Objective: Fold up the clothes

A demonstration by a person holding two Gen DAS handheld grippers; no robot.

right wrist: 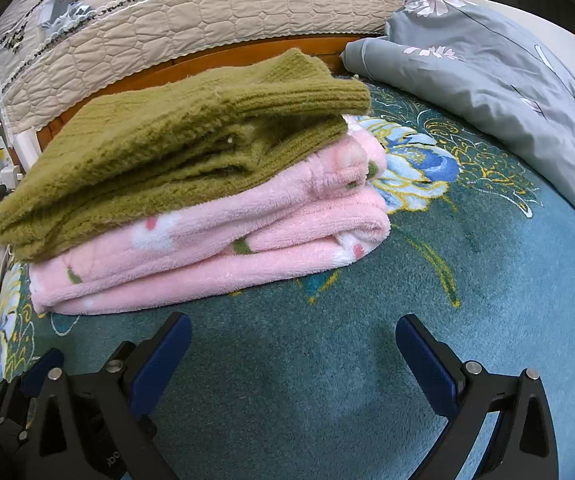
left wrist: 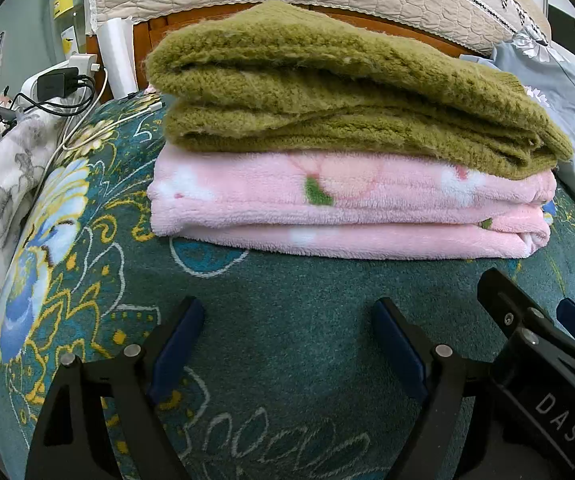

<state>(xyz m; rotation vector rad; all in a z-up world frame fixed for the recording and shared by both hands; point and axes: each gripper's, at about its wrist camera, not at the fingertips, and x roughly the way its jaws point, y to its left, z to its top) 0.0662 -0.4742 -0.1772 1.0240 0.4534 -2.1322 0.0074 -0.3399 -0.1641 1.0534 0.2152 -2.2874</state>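
Item: olive knit sweater [left wrist: 327, 92], folded, lying on top of a folded pink fleece garment [left wrist: 347, 208]; the stack sits at centre frame in both views, on a bed covered by a teal floral blanket [left wrist: 287, 320].

Left gripper [left wrist: 287, 340]: lower centre of the left wrist view, jaws wide apart, holding nothing, short of the stack. Right gripper [right wrist: 293, 356]: lower centre of the right wrist view, jaws likewise spread and empty; it also shows at the lower right of the left wrist view.

Surroundings: grey floral bedding [right wrist: 507, 92] at upper right, beige quilted cover [right wrist: 207, 32] over a wooden headboard at top, chargers and cables [left wrist: 63, 88] at upper left.

Risks, as judged: the sweater overhangs the pink layer on its right side, so a nudge from either gripper could slide it off or open its folds; the soft blanket could let the stack tilt; fuzzy knit may snag on the jaws.

Writing: "DAS" in white on the right gripper's body, lower right of the left wrist view. No other text is legible.
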